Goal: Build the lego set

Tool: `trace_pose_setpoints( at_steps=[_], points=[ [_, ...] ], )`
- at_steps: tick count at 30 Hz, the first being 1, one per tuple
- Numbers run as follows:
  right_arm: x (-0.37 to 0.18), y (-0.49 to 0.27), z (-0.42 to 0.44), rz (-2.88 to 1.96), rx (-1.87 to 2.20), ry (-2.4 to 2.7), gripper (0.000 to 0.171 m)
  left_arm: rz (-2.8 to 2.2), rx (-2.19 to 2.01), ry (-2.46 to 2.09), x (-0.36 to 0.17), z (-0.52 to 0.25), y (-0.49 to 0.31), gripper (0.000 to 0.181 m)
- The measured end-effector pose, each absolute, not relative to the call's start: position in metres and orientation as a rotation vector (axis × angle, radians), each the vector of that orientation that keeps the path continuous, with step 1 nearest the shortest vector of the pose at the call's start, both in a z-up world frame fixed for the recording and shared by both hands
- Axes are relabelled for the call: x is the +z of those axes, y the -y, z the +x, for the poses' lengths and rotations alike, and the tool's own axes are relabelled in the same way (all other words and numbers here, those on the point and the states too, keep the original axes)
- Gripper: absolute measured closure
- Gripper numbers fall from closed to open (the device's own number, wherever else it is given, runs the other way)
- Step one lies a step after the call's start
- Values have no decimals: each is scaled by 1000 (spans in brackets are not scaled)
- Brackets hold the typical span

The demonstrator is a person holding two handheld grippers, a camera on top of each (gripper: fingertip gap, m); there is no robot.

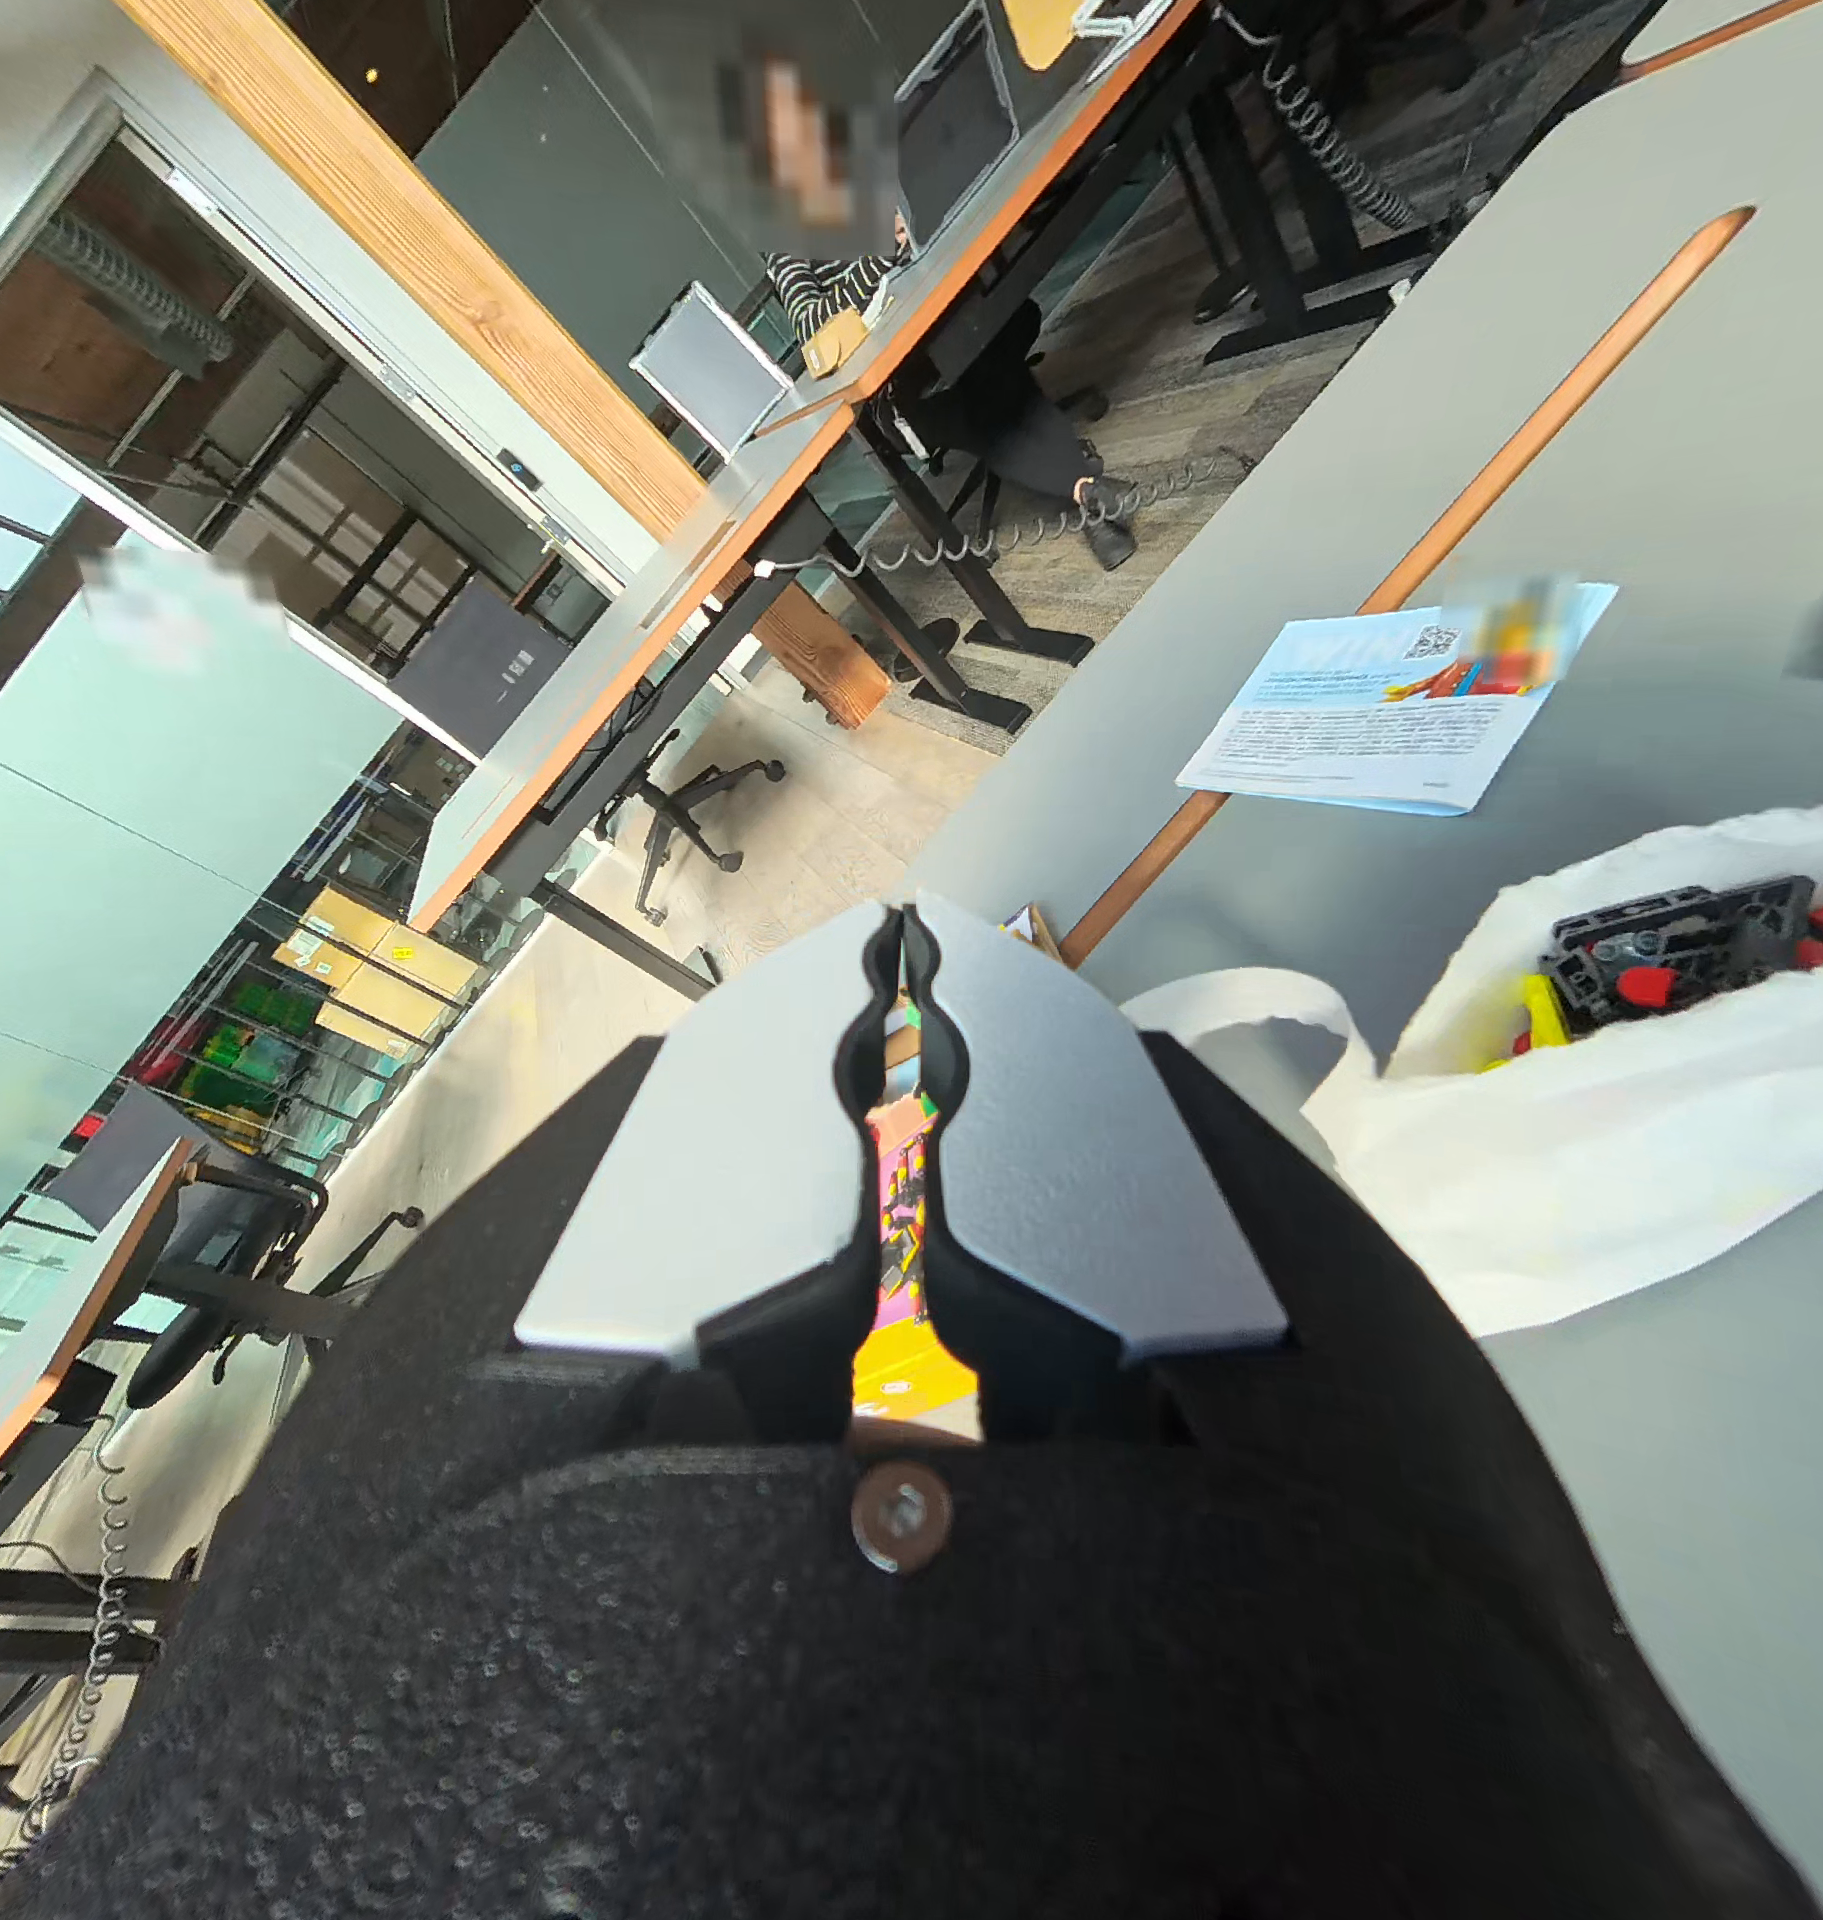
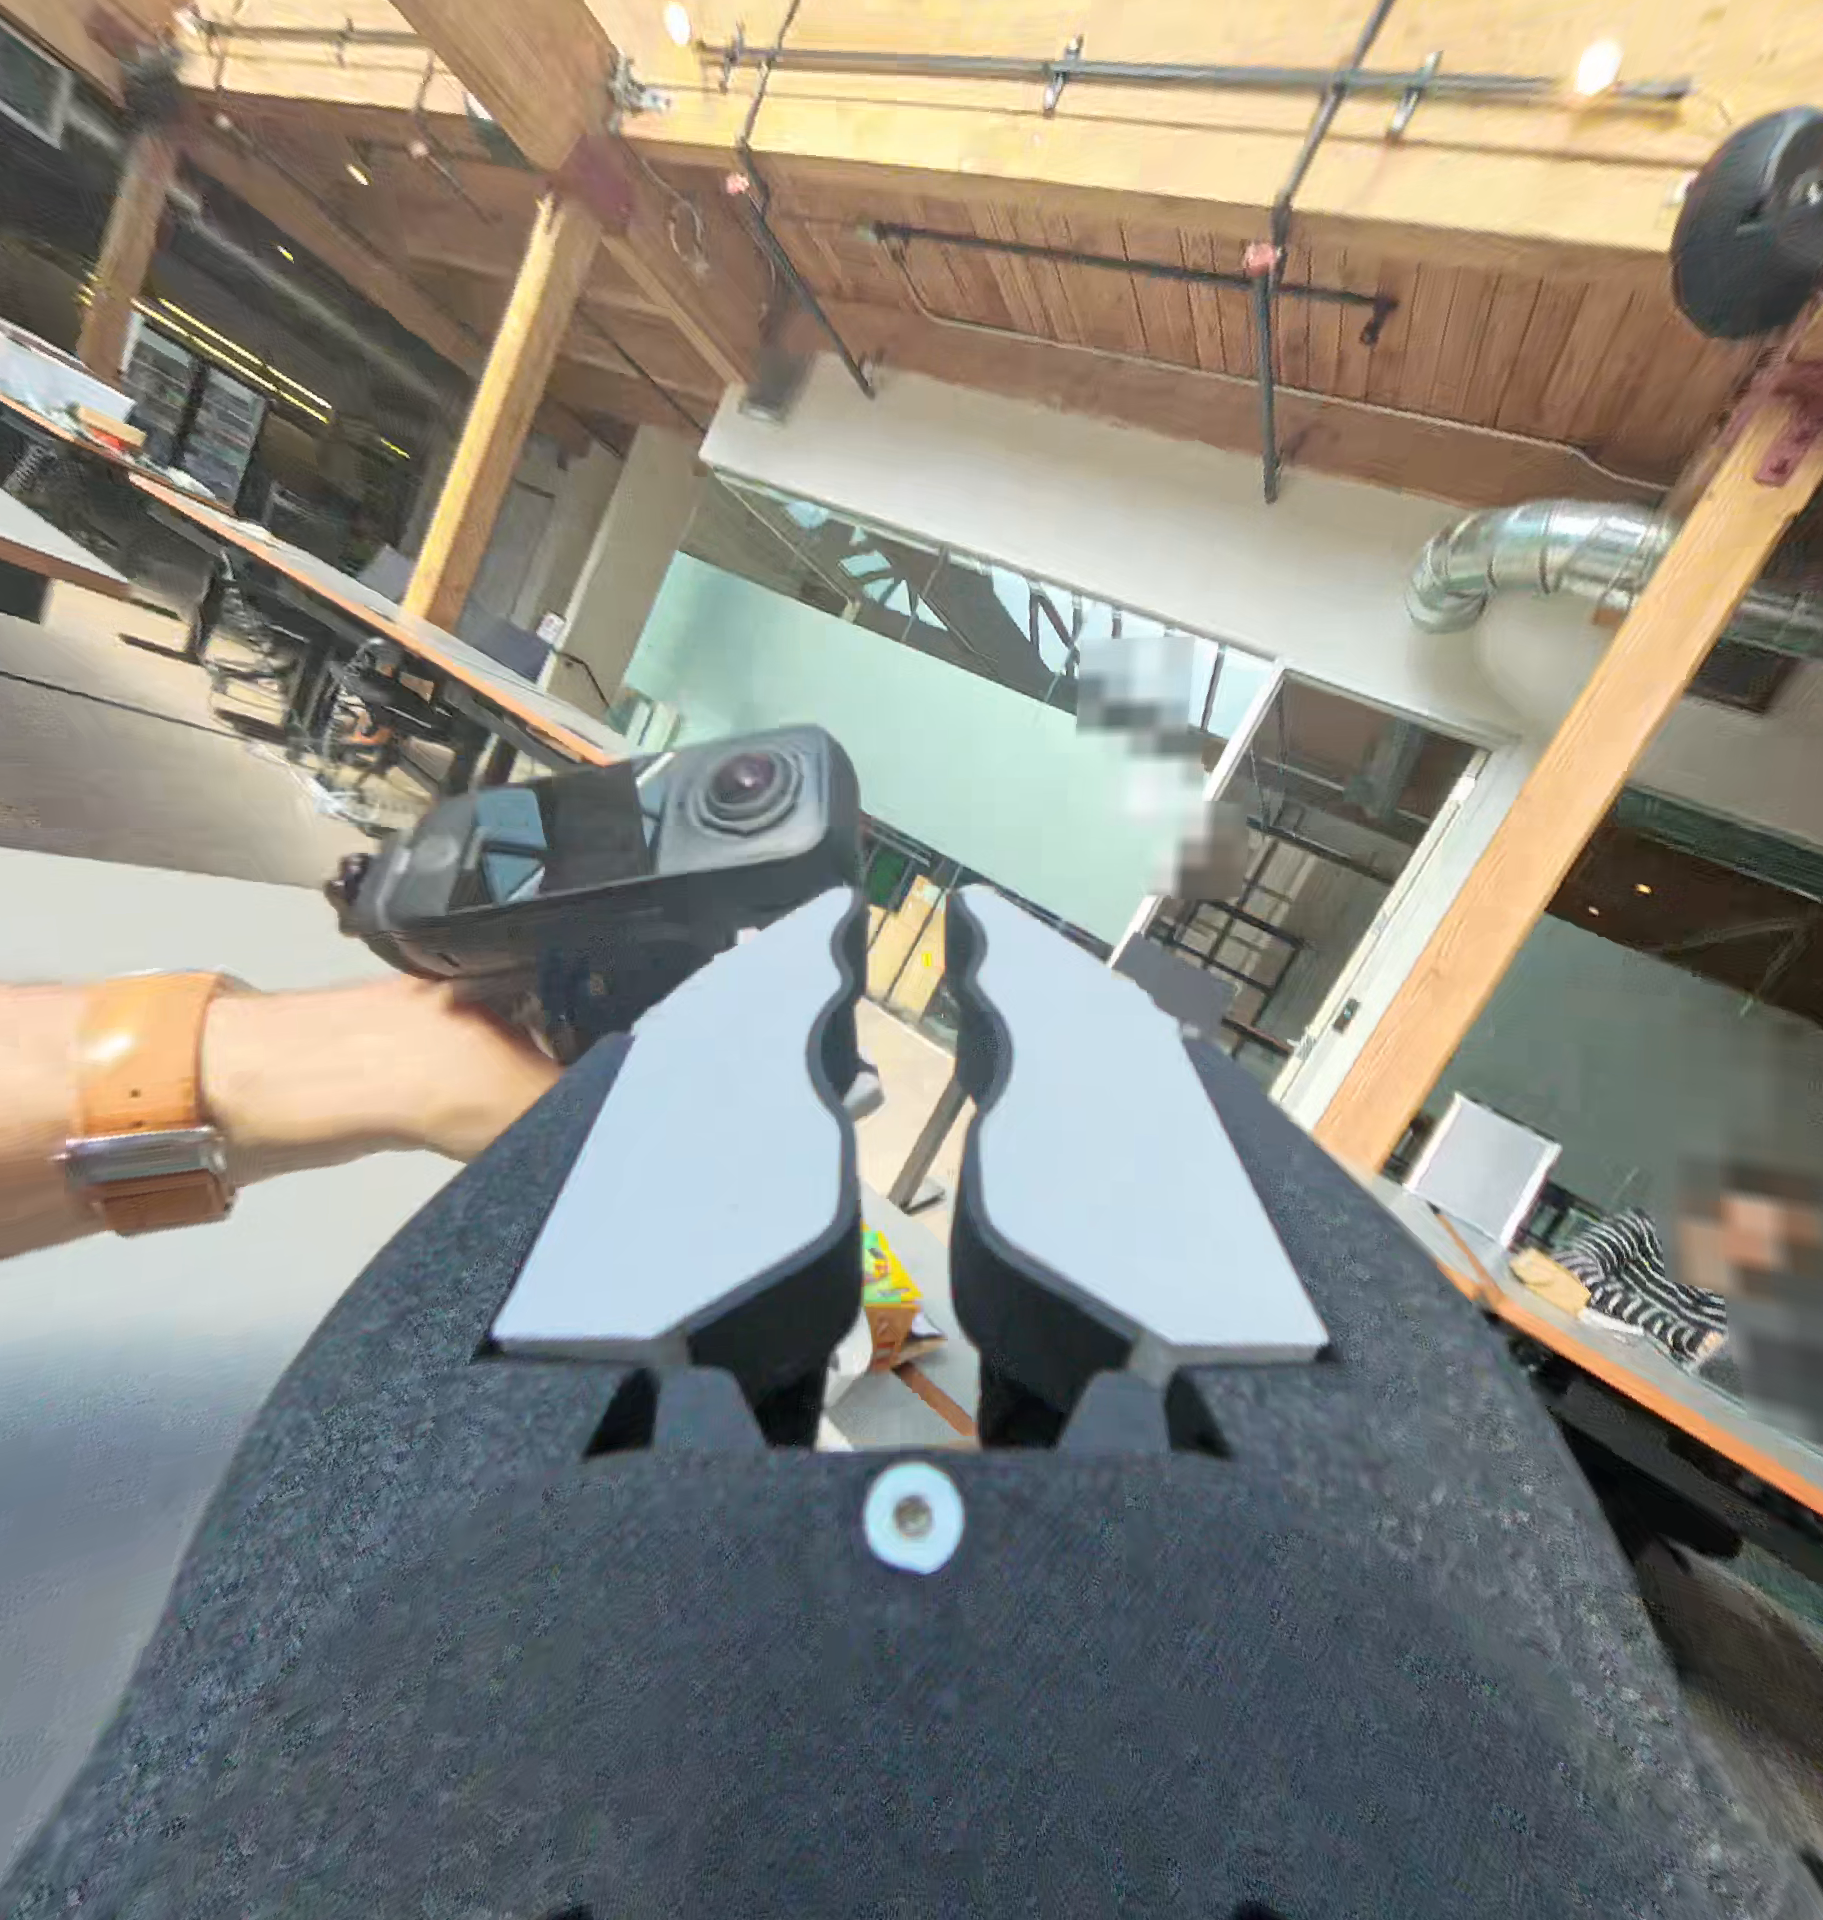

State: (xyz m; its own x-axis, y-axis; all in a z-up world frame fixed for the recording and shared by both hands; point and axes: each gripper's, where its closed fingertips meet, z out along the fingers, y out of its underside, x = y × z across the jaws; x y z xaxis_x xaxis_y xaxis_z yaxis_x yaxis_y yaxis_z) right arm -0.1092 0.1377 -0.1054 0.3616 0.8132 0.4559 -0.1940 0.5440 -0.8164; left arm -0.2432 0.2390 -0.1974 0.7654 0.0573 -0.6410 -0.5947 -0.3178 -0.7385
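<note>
Two views differ. Left gripper (image 1: 902, 925): tips closed together, empty, held over the grey table (image 1: 1665, 436); only here appear the white bag (image 1: 1509, 1164) of black, red and yellow lego pieces (image 1: 1676, 961) at right and the blue leaflet (image 1: 1385, 707) farther off. Right gripper (image 2: 905, 914): jaws parted, empty, aimed upward; only here appear the left gripper's black camera (image 2: 616, 842) and tan-strapped wrist (image 2: 148, 1101).

A light blue leaflet (image 1: 1390, 701) lies on the grey table (image 1: 1665, 416), beyond the white bag (image 1: 1572, 1164); it bears print and a square code, too small to read.
</note>
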Motion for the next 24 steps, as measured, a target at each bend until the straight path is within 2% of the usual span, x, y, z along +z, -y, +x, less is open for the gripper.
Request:
trace_pose_setpoints(
  at_steps=[1, 4, 8, 10, 19, 24],
  points=[
    [-101, -108, -108, -664, 766, 1026, 164, -1816, 690, -446, -201, -242, -238, 181],
    [-102, -33, -120, -500, 831, 1181, 164, -1908, 733, -558, -211, -234, -237, 181],
    [-128, 10, -155, -364, 618, 1378, 164, -1981, 874, -694, -219, -224, -236, 181],
    [-132, 10, -166, -340, 511, 1378, 166, -2000, 922, -729, -220, -221, -233, 181],
    [-140, -6, -180, -474, 395, 1447, 153, -1973, 1020, -774, -219, -214, -215, 181],
    [-149, -18, -184, -593, 393, 1515, 161, -1996, 1006, -761, -224, -215, -215, 181]
  ],
)
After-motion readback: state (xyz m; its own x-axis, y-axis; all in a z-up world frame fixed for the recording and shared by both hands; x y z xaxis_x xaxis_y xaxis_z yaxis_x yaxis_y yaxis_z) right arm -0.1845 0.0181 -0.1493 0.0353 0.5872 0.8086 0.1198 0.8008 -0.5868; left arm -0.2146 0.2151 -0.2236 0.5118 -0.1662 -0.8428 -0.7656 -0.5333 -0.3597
